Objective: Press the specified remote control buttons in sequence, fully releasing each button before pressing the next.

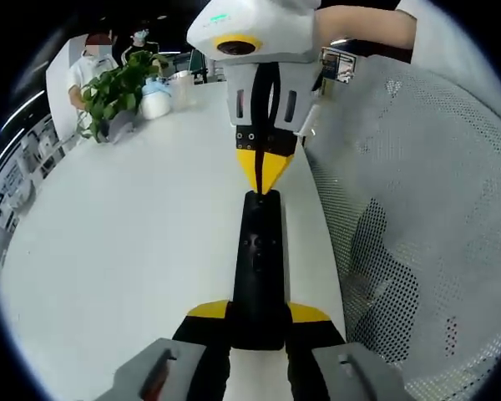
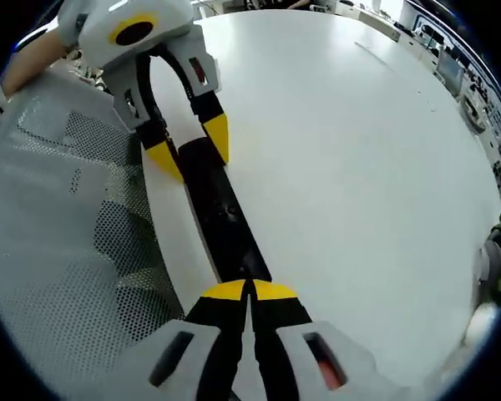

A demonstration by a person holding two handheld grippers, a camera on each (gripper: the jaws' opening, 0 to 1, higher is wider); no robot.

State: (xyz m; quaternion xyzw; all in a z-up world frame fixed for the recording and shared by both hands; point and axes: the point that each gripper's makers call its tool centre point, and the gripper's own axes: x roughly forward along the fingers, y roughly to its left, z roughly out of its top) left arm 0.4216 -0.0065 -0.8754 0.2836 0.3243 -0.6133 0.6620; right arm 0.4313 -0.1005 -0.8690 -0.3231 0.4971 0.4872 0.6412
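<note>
A long black remote control [image 1: 257, 259] lies along the right edge of the white table [image 1: 134, 234]. My left gripper [image 1: 259, 313] is shut on its near end, one yellow-tipped finger on each side. My right gripper [image 1: 265, 174] comes down from the top of the left gripper view, shut, its joined yellow tips resting on the remote's far end. In the right gripper view the remote [image 2: 225, 217] runs up and left from my right gripper [image 2: 250, 290], whose tips meet on its top face. My left gripper [image 2: 192, 146] clasps the other end.
A grey mesh chair back [image 1: 417, 217] [image 2: 58, 209] stands just beyond the table edge beside the remote. A potted plant [image 1: 117, 88] and a white bottle [image 1: 156, 100] stand at the table's far corner, with a person [image 1: 88, 63] behind them. The broad tabletop [image 2: 359, 167] is bare.
</note>
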